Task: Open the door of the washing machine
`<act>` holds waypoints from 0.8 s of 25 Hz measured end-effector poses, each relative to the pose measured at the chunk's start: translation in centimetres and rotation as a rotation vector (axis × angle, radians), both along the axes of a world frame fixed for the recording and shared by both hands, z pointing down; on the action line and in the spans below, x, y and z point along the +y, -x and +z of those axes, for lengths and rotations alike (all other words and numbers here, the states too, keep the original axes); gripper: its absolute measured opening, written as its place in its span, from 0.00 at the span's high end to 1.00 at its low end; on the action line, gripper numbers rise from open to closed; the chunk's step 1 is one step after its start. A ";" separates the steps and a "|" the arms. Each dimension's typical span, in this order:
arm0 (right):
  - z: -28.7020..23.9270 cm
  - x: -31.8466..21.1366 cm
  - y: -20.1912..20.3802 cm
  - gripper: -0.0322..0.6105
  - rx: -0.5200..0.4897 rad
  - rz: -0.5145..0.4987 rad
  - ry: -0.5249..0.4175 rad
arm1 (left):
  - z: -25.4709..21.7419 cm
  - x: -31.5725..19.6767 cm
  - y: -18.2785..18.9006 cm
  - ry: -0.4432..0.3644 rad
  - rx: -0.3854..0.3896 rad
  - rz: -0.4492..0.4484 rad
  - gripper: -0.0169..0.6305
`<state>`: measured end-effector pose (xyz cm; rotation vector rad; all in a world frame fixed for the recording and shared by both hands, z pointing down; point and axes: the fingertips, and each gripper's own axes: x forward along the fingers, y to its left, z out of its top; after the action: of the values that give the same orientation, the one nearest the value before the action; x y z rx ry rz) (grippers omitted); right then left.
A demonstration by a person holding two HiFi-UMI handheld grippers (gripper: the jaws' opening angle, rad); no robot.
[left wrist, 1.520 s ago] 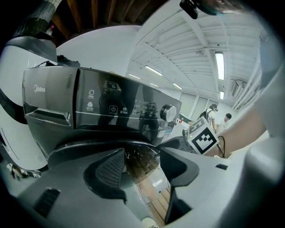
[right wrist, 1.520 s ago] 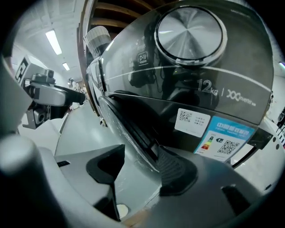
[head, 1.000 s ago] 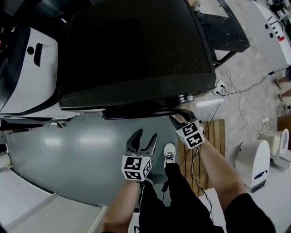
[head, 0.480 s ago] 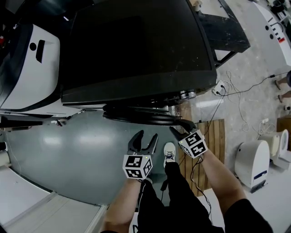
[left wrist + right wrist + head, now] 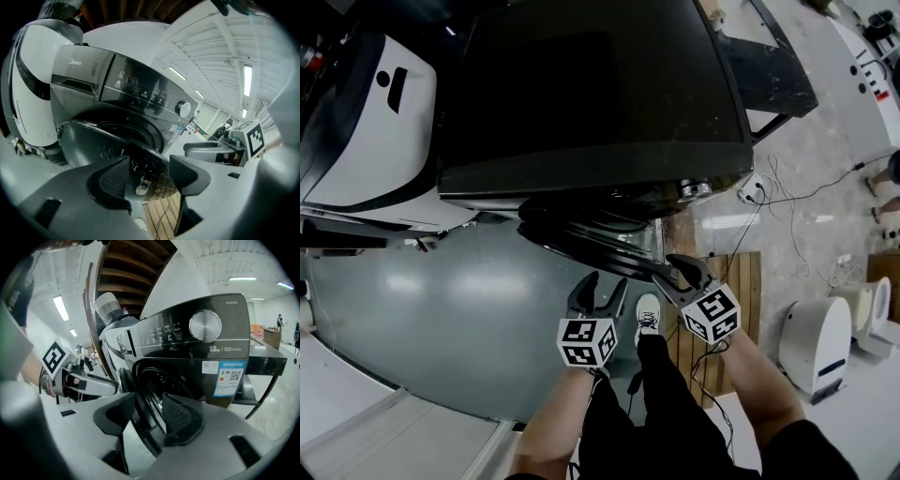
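The dark front-loading washing machine (image 5: 581, 94) fills the upper head view, and its control panel (image 5: 140, 89) shows in the left gripper view. Its round door (image 5: 591, 246) stands partly swung out from the front. My right gripper (image 5: 673, 272) is at the door's free edge. The door rim (image 5: 140, 399) runs between its jaws, with a gap on the left pad's side. Those jaws have just been opening. My left gripper (image 5: 605, 281) hovers open and empty in front of the door glass (image 5: 108, 140), apart from it.
A white machine (image 5: 366, 141) stands to the left of the washer. A wooden pallet (image 5: 741, 291) with cables lies on the floor at the right, near a white appliance (image 5: 820, 342). The person's shoe (image 5: 649, 312) is below the door. A black frame (image 5: 769, 66) stands at the upper right.
The door has swung further out from the machine's front. My right gripper has come back toward me with the door's edge. My left gripper has shifted only slightly.
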<state>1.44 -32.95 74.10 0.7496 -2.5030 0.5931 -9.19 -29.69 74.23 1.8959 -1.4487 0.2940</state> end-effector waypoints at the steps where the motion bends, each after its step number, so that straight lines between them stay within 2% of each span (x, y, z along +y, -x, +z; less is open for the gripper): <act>1: -0.3 0.0 0.1 0.64 -0.011 0.016 0.002 | 0.1 0.4 0.0 0.005 0.003 -0.009 0.56; 6: -1.5 0.4 1.5 0.65 -0.037 0.050 0.000 | 1.1 2.5 -0.1 0.056 0.012 -0.025 0.55; 10: -2.4 1.1 2.6 0.66 -0.052 0.058 -0.007 | 1.5 4.1 0.5 0.064 0.002 -0.057 0.54; 13: -2.9 1.9 4.0 0.66 -0.055 0.046 -0.013 | 1.7 5.3 1.2 0.073 -0.007 -0.077 0.54; 20: -2.9 4.3 8.4 0.67 -0.061 0.001 -0.002 | 2.2 8.0 3.1 0.087 0.031 -0.079 0.50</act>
<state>-6.94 -28.66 71.17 0.7443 -2.5600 0.6224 -12.26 -21.73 76.39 1.7617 -1.4631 0.2844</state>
